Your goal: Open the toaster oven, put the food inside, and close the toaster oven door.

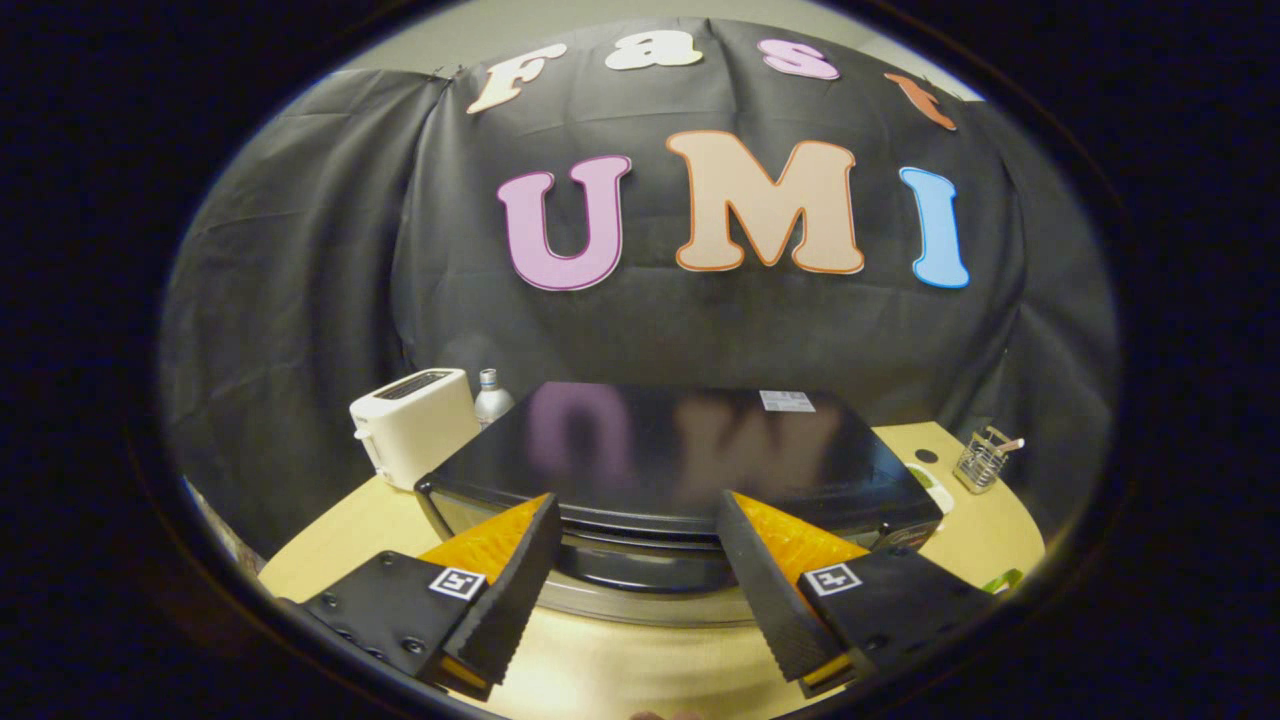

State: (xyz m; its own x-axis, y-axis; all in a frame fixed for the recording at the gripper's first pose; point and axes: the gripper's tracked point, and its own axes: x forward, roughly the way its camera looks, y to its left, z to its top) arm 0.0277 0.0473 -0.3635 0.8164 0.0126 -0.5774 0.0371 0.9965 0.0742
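Note:
The black toaster oven [690,440] stands on the wooden table [330,540], and I look down on its glossy top from the front. My gripper [638,500] is open, its fingers spread wide over the oven's upper front edge. Between the fingers, just under that edge, runs the dark door handle [640,572], with a silver strip [650,606] below it. Nothing is pressed between the fingers. A white dish with something green [932,482], probably the food, peeks out behind the oven's right corner, mostly hidden.
A white slot toaster [415,425] and a small bottle [492,395] stand left of the oven. A wire holder [985,460] sits at the table's far right, and a green object [1002,580] lies near the right edge. Black cloth closes off the back.

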